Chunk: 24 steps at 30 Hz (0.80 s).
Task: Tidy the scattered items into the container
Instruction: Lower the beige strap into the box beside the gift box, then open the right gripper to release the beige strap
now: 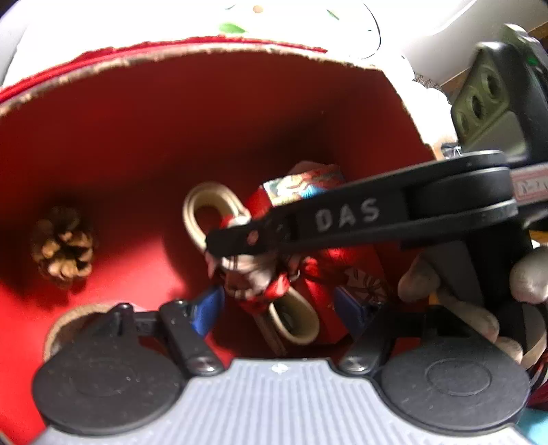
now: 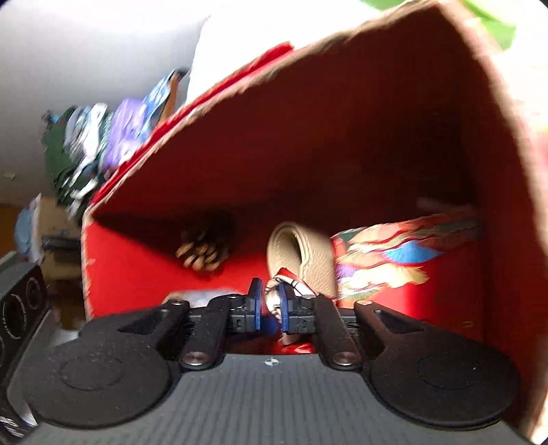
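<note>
Right wrist: right tongs [image 2: 270, 309] pinch what looks like a figurine [image 2: 274, 297] (blurred); left tongs [image 1: 281, 308] gape wide.

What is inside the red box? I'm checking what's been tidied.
Inside the red box: a pinecone, a beige strap, a red patterned gift box and a small Santa-like ornament. Anything beneath them is hidden.

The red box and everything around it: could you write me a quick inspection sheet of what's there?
Surface: white patterned cloth beyond the box.
Job's things: red box holds a pine cone, a patterned red gift box and a small red-and-white ornament with beige loops.
Clutter: blurred colourful items outside the box.
Grippers: left hand-held gripper open over the ornament; right hand-held gripper shut on the ornament.
Cables: thin dark line on the cloth, unclear.
Surroundings: white wall.
</note>
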{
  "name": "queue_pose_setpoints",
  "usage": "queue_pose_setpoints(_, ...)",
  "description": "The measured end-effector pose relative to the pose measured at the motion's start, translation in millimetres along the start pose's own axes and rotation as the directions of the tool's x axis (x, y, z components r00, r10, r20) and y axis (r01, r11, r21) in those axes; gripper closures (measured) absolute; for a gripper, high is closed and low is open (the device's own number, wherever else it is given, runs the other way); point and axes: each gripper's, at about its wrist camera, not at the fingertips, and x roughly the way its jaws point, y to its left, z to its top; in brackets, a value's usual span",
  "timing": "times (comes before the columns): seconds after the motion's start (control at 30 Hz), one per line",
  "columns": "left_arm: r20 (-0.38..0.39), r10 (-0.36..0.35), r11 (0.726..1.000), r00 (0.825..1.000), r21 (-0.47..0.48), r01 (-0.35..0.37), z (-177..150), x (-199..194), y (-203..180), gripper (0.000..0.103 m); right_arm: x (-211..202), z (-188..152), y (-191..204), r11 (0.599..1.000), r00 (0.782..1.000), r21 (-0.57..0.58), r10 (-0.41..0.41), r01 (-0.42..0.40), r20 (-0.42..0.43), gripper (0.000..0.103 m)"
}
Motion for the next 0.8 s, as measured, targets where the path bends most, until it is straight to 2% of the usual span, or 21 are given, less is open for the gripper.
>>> queue_pose_setpoints(0.07, 0.001, 0.007, 1.0, 1.0, 0.007, -0.007, -0.4, -0.5, -1.7, 0.03, 0.0, -4.6, 3.5, 1.0, 0.999, -0.016, -0.025, 0.025, 0.02, 0.1)
queue_pose_setpoints(0.17, 0.0, 0.006, 1.0, 1.0, 0.002, -0.006, 0.0, -0.9, -1.6, 0.031, -0.1, -8.0, 9.0, 0.999, 0.999, -0.028, -0.034, 0.035, 0.026, 0.1)
queue_pose_setpoints(0.3, 0.002, 0.006, 1.0, 1.0, 0.001, -0.006, 0.6, -2.1, -2.1, 0.03, 0.4, -4.5, 2.0, 1.0, 1.0, -0.012, 0.011, -0.011, 0.015, 0.093)
queue_pose_setpoints(0.43, 0.01, 0.019, 1.0, 1.0, 0.001, -0.02, 0.7, -3.0, -5.5, 0.03, -7.0, -9.9, 8.9, 0.997, 0.998, -0.072, 0.016, -0.012, 0.058, 0.086)
queue_pose_setpoints(0.6, 0.013, 0.033, 0.999, 0.999, 0.004, -0.033, -0.5, -2.0, -12.6, 0.029, -11.9, -12.2, 9.3, 0.996, 0.997, -0.09, 0.012, -0.005, 0.082, 0.085)
queue_pose_setpoints(0.7, 0.029, 0.054, 0.998, 0.998, 0.01, -0.055, -2.6, -4.2, -8.2, 0.023, -18.4, -16.0, 12.9, 0.993, 0.993, -0.119, 0.002, 0.012, 0.119, 0.085)
queue_pose_setpoints(0.77, 0.064, 0.081, 0.996, 0.995, 0.025, -0.083, -4.0, -10.0, -8.0, 0.017, -27.5, -20.8, 17.6, 0.987, 0.986, -0.158, -0.01, 0.036, 0.167, 0.079)
queue_pose_setpoints(0.8, 0.085, 0.107, 0.993, 0.991, 0.03, -0.11, -4.9, -13.1, -10.9, 0.011, -32.3, -23.1, 18.9, 0.985, 0.981, -0.169, -0.01, 0.043, 0.192, 0.073)
